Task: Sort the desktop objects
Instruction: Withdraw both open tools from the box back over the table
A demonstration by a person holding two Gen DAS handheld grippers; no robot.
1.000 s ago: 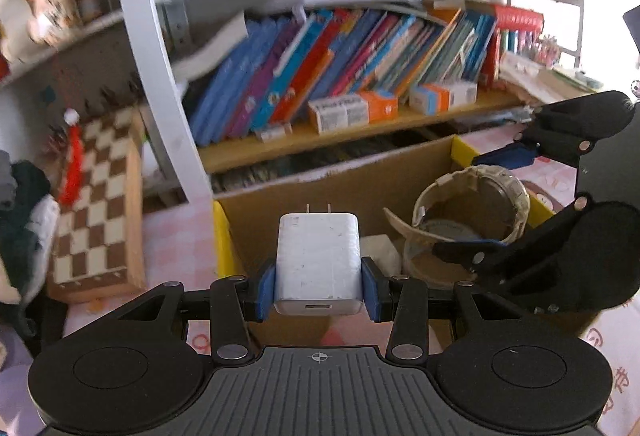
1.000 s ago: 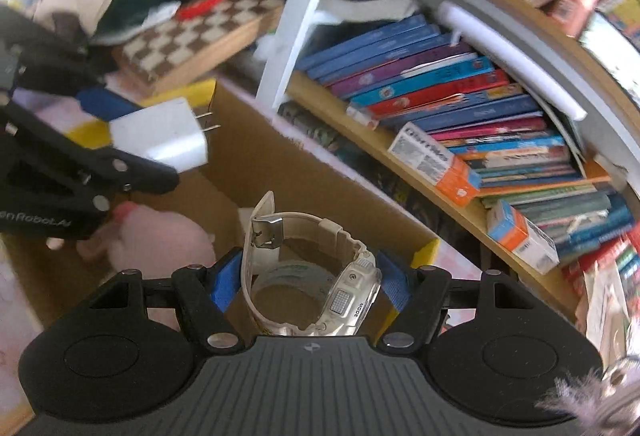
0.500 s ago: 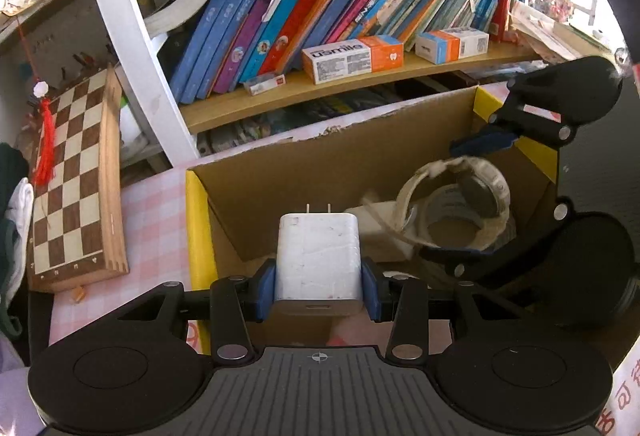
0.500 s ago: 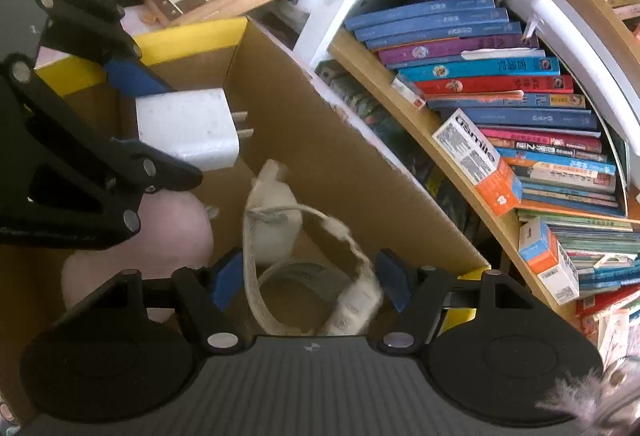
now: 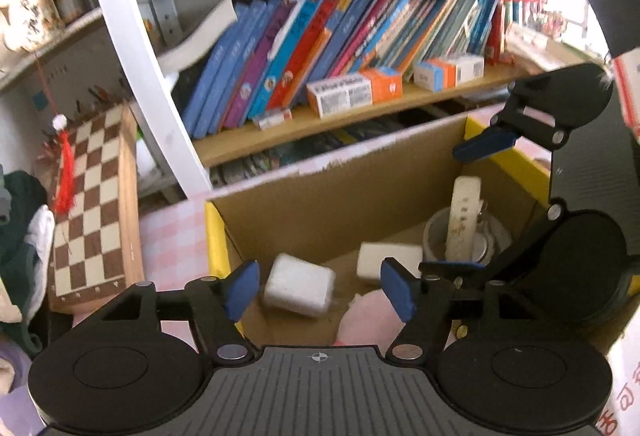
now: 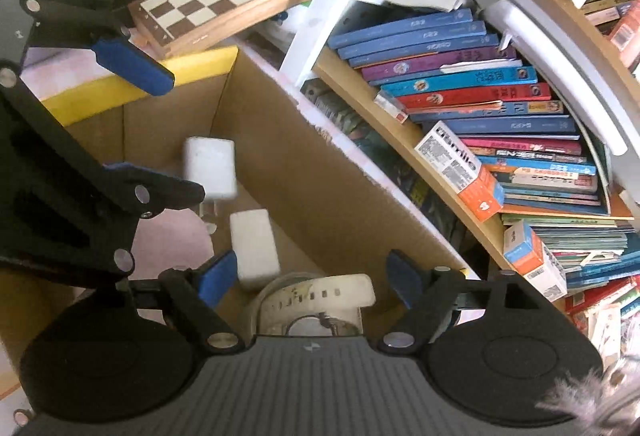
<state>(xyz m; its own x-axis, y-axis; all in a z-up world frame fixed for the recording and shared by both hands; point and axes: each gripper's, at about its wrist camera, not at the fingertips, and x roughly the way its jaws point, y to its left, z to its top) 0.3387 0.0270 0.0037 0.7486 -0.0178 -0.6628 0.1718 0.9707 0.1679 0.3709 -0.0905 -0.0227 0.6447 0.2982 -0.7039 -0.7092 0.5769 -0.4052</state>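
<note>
Charger [image 5: 299, 290] blurred, inside cardboard box [image 5: 328, 192], 12 o'clock of left gripper [image 5: 320, 290]; jaws wide, empty. Right gripper [image 6: 310, 282] likewise agape above watch [image 6: 320, 300]. Box evidently serves as sorting bin.

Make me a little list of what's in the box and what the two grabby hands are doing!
box: cardboard box with yellow rim
charger: white charger, blurred, inside the box
watch: beige watch lying on a tape roll in the box
other contents: white block, pink soft thing
left gripper: fingers open, empty
right gripper: fingers open, empty
</note>
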